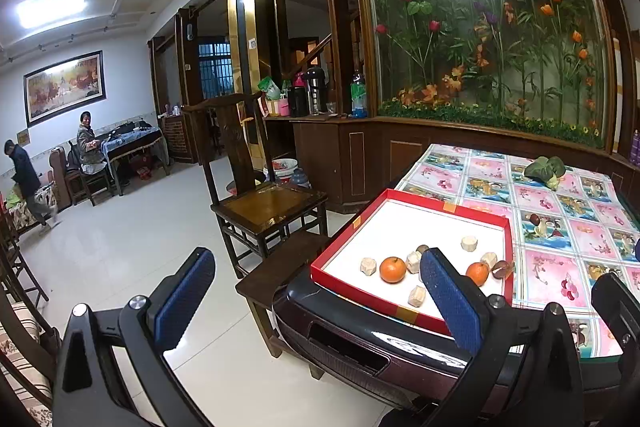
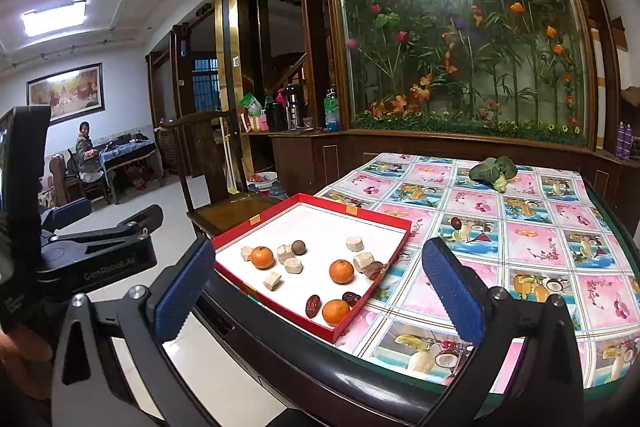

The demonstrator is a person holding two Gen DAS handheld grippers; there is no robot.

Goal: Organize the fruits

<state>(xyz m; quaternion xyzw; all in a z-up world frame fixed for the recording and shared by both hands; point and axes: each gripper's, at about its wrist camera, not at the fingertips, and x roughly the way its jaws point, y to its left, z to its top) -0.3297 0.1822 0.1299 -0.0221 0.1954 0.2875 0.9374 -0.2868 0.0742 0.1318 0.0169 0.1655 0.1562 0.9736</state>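
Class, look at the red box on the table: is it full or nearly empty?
Nearly empty. The red box shows mostly bare white floor, with only three oranges, some pale chunks and a few dark fruits scattered in it.

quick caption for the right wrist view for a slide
Open right gripper faces a red tray holding three oranges, dates and pale chunks on a fruit-print tablecloth.

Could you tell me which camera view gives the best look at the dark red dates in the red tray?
The right wrist view: two dates lie unobstructed beside an orange at the red tray's near corner. In the left wrist view, that corner sits behind the left gripper's right finger, so those dates are hidden.
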